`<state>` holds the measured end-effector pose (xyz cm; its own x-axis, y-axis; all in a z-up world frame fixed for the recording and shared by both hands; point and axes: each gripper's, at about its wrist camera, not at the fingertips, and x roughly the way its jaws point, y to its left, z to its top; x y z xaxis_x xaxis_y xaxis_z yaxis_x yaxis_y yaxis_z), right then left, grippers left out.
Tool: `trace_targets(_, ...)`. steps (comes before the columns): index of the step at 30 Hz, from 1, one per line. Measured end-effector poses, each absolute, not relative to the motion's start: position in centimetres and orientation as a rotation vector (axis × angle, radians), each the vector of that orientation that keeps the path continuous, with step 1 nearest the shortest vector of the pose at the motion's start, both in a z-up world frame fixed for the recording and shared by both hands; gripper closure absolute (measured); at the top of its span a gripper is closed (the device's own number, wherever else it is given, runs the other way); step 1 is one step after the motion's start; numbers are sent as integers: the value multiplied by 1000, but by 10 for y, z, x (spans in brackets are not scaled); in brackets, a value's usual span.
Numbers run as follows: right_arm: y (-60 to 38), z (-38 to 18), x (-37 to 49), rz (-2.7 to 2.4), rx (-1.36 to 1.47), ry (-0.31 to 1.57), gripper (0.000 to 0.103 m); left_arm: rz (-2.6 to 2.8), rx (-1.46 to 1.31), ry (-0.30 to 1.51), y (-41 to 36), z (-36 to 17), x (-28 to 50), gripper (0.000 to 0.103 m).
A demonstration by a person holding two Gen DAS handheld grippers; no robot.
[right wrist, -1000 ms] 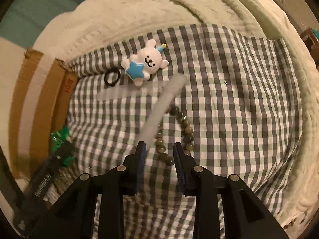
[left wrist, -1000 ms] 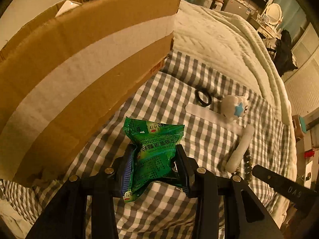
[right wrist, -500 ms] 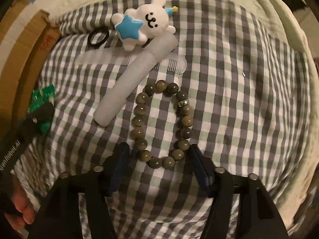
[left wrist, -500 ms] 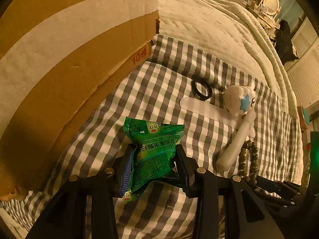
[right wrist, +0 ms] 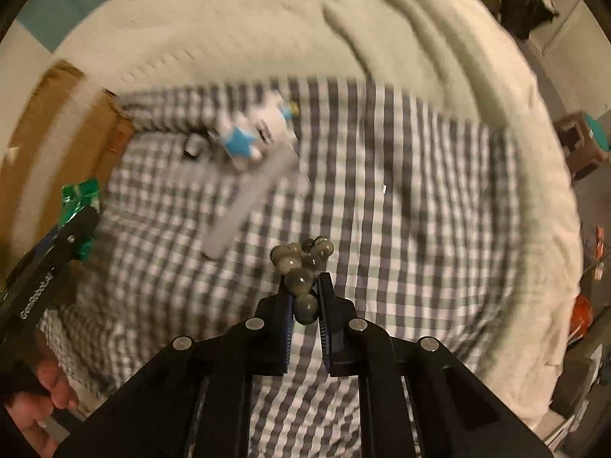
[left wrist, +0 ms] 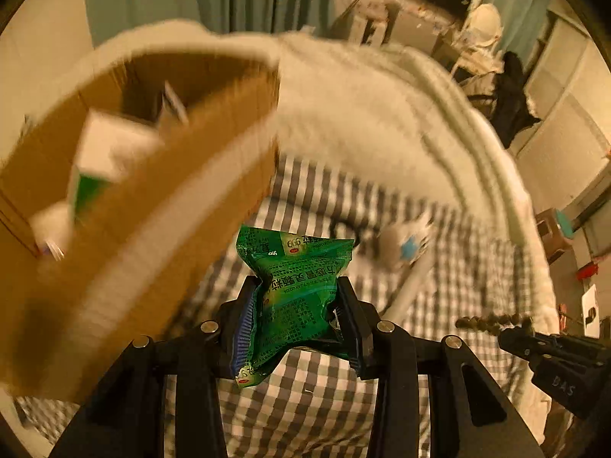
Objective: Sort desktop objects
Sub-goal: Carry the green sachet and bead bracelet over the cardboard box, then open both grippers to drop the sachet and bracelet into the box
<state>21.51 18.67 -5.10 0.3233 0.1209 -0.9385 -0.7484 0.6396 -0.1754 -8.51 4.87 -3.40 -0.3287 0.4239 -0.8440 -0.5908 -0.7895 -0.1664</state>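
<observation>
My left gripper [left wrist: 296,294] is shut on a green printed sachet [left wrist: 294,286], held in the air beside the open cardboard box [left wrist: 152,206]. The right wrist view shows my right gripper [right wrist: 304,282] shut on a bunched bracelet of dark round beads [right wrist: 301,263], lifted above the checked cloth [right wrist: 420,229]. That bracelet [left wrist: 492,320] also hangs from the right gripper at the left wrist view's right edge. On the cloth lie a white bear toy with a blue star [right wrist: 252,133], a white tube [right wrist: 248,198] and a black hair tie [right wrist: 193,145]. Both views are blurred.
The box holds a white carton [left wrist: 110,145] and other packets. A cream knitted blanket [right wrist: 267,30] covers the bed beyond the cloth. A person's hand [right wrist: 42,393] grips the left tool. Furniture and dark clothing [left wrist: 511,107] stand at the far right.
The right jaws closed on the bead bracelet and lifted it off the cloth. The left gripper rose with the sachet, so the box's inside now shows.
</observation>
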Motion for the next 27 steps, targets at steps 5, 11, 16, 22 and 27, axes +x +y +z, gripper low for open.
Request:
trace_targets(5,221,-2,164,732,-587,1068,92,2162,-1160,215,22,31,-91,62)
trace_targets(11,261,36,85,865,-616,941,92,2240,-1146,158,-27,69,-118,62)
trace_targets(16,296,51,42,971,-603,891,92,2286,-1251,96,-75,60,-154,62)
trace_targets(22,350,47,3,1085,-571,858,92,2321,-1343,-21,-121,42,-189,62)
trace_targets(27,387,33,-10,1157,-552,851,82,2342,-1340,46,-121,35,-206,27)
